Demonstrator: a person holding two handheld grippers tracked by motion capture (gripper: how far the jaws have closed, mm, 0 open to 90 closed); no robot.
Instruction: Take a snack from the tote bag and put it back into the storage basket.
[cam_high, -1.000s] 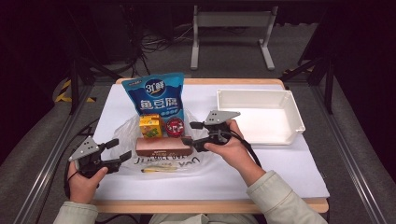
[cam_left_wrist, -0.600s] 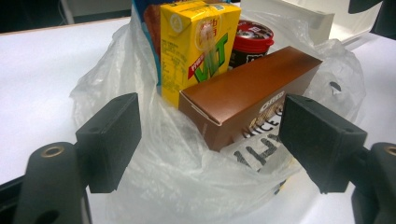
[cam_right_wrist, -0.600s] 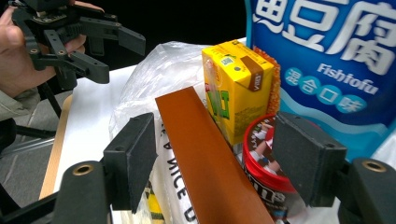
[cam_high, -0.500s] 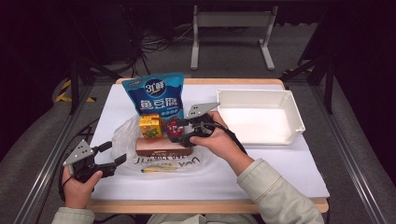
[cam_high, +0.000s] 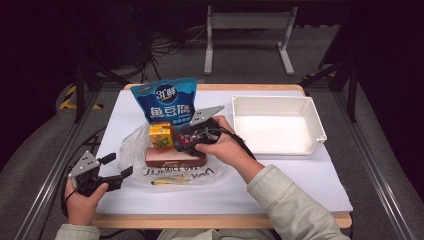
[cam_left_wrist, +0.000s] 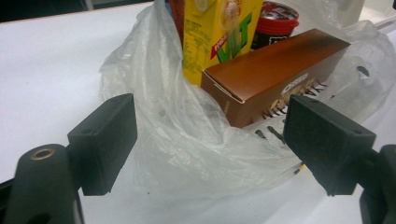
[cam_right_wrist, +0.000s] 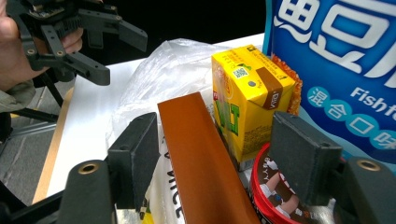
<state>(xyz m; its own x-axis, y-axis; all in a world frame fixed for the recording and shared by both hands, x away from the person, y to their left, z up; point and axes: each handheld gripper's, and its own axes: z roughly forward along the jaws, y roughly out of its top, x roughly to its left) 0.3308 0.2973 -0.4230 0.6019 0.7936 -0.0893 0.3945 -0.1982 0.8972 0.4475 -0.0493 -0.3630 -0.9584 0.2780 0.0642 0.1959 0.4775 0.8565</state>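
Progress: I judge the unpacking barely begun. The white rectangular plastic tray (cam_high: 310, 120) at the right of the table holds nothing. All goods sit on or in the crumpled clear plastic bag (cam_high: 132, 150) at the table's middle: the long brown cardboard box (cam_high: 175, 157) lying flat, the yellow drink carton (cam_high: 161, 135) upright just behind it, the small red-lidded cup (cam_right_wrist: 275, 200) beside the carton, and the tall blue snack pouch (cam_high: 167, 100) standing at the back. Each item is left to move, if the tray is the destination.

Right hand: I have my right gripper (cam_right_wrist: 215, 154) reached in over the bag from the right, forearm crossing the table edge at a slant. Its jaws stand apart, one on either side of the brown box's near end; they have just been closing slightly, but in the right gripper view the pads press on nothing. Nothing is gripped.

Left hand: my left gripper (cam_left_wrist: 210, 140) is low at the table's near left corner, pointing at the bag's near side. Its jaws have just been opening and are released, with bag film between them but not pinched.
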